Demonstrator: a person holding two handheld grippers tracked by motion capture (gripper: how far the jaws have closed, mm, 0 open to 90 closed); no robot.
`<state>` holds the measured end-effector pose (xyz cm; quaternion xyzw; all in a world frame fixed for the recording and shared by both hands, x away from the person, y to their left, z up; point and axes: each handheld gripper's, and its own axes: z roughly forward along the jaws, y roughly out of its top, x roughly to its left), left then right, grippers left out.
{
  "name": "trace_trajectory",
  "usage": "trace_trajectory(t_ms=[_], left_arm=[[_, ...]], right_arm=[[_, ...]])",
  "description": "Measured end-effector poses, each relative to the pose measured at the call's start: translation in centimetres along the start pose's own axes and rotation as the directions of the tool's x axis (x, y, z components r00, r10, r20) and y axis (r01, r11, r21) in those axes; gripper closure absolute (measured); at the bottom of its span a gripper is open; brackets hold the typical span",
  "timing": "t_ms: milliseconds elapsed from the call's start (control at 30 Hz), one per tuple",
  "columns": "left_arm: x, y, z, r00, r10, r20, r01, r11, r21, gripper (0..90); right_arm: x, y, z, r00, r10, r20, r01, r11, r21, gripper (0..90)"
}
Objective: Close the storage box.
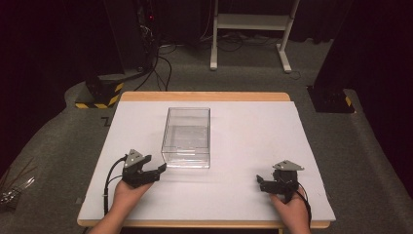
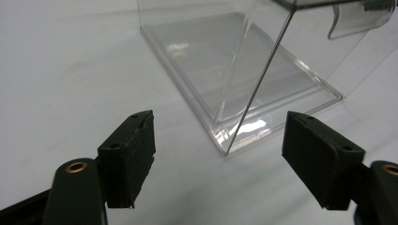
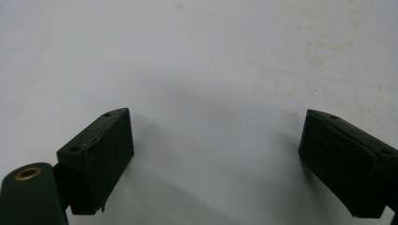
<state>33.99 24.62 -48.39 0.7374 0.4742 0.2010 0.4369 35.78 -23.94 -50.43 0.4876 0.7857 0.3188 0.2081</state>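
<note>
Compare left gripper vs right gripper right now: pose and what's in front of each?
The left gripper sits at the near left corner of the clear box, angled toward it; the right gripper sits far off to the box's right, pointing left across the bare white mat. Between its fingers the left gripper view shows the box's corner; the right gripper view shows plain mat. Shared: both open, empty, low near the table's front edge.

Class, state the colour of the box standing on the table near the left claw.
The box is colourless, see-through plastic; the left gripper view shows it best.
</note>
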Motion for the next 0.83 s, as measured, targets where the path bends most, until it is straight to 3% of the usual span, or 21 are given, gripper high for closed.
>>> trace_trajectory(t_ms=[200, 333, 467, 533, 833], left_arm=[[1.4, -2.3, -0.9, 0.9986, 0.041, -0.033, -0.039, 0.9967, 0.071, 26.1], [2.4, -3.1, -1.1, 0.9983, 0.028, -0.051, -0.020, 0.9899, 0.140, 24.2], [2.4, -3.3, -1.2, 0.9956, 0.068, -0.065, -0.058, 0.9867, 0.152, 23.1], [2.1, -3.3, -1.0, 0.9912, 0.108, -0.076, -0.094, 0.9811, 0.170, 19.7], [2.1, -3.3, -1.0, 0.9921, 0.103, -0.072, -0.089, 0.9817, 0.168, 19.4]], right_arm=[[0.0, 0.0, 0.0, 1.0000, 0.000, 0.000, 0.000, 1.000, 0.000, 10.5], [0.0, 0.0, 0.0, 1.0000, 0.001, 0.000, -0.001, 1.000, 0.000, 10.5], [0.0, 0.0, 0.0, 1.0000, 0.000, 0.001, 0.000, 1.000, 0.000, 10.5], [0.0, 0.0, 0.0, 1.0000, 0.000, 0.001, 0.000, 1.000, 0.000, 10.6], [0.0, 0.0, 0.0, 1.0000, 0.000, 0.000, 0.000, 1.000, 0.000, 10.6]])
